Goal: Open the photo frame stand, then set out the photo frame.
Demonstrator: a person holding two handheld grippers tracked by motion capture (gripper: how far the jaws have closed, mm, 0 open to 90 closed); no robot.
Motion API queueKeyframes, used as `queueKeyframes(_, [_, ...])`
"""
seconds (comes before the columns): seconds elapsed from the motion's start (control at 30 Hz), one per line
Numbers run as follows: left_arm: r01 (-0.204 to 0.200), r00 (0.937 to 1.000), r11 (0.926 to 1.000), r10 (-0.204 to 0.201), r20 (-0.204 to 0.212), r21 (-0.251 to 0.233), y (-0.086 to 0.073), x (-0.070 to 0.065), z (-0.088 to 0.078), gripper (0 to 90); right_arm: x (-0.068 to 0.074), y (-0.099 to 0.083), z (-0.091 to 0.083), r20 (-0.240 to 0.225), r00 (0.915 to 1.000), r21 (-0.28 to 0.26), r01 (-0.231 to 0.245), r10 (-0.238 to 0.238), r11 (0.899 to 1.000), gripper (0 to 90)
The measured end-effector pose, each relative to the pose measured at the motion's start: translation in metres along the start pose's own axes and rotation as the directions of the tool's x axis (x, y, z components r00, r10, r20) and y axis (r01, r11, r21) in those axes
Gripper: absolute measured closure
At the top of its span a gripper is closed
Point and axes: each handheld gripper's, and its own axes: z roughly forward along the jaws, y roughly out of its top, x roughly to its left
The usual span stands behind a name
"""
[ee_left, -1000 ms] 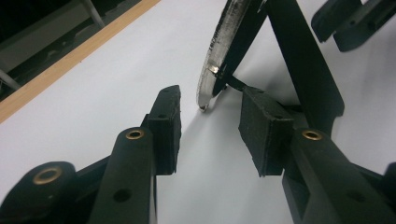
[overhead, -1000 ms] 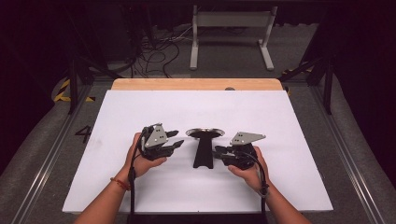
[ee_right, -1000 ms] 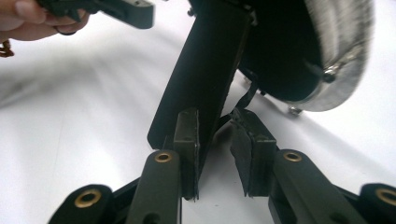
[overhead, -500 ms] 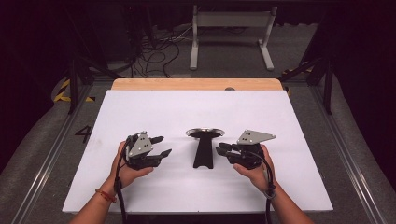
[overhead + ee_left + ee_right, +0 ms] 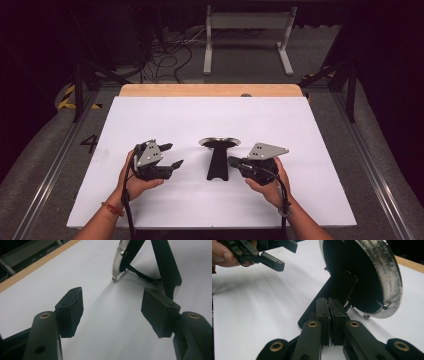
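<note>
Since a second ago the left gripper (image 5: 170, 156) has drawn back to the left, away from the stand (image 5: 218, 160), and its jaws have just been opening; they now stand spread with nothing between them, the stand's ring and leg ahead of them in the left gripper view. The left hand (image 5: 136, 181) cups that gripper from below, wrist low on the white board (image 5: 280, 120), jaws pointing right toward the stand. The right gripper (image 5: 232, 161) has hardly shifted; its jaws have just been closing and are now pressed together, tips at the stand's black leg (image 5: 329, 292). The right hand (image 5: 267, 185) holds it level, pointing left. The stand sits upright mid-board, between the two grippers
</note>
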Motion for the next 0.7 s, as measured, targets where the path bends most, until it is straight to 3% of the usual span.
queueKeyframes(0.2, [0.016, 0.9999, 0.9995, -0.016, 0.003, -0.026, 0.009, 0.006, 0.011, 33.3, 0.005, 0.001, 0.009, -0.011, 0.9999, 0.009, 0.011, -0.011, 1.0, 90.0])
queueKeyframes(0.43, [0.053, 0.998, 0.9967, -0.05, 0.039, -0.062, 0.027, 0.011, 0.031, 30.3, 0.01, -0.001, 0.021, -0.011, 0.9999, 0.026, 0.009, -0.009, 1.0, 90.0])
queueKeyframes(0.5, [0.056, 0.9969, 0.9959, -0.052, 0.058, -0.07, 0.032, 0.012, 0.037, 29.7, 0.012, -0.001, 0.025, -0.011, 0.9999, 0.026, 0.009, -0.009, 1.0, 90.0])
queueKeyframes(0.57, [0.037, 0.9987, 0.9968, -0.035, 0.038, -0.071, 0.037, 0.01, 0.043, 30.9, 0.016, -0.003, 0.032, -0.013, 0.9999, 0.033, 0.01, -0.01, 0.999, 90.0])
queueKeyframes(0.63, [0.054, 0.9966, 0.9959, -0.049, 0.066, -0.072, 0.041, 0.011, 0.049, 32.6, 0.021, -0.004, 0.038, -0.011, 0.9998, 0.041, 0.017, -0.016, 0.999, 90.0])
queueKeyframes(0.7, [0.042, 0.9969, 0.9965, -0.037, 0.069, -0.072, 0.043, 0.01, 0.054, 34.8, 0.029, -0.005, 0.044, -0.012, 0.9994, 0.055, 0.033, -0.032, 0.998, 90.0])
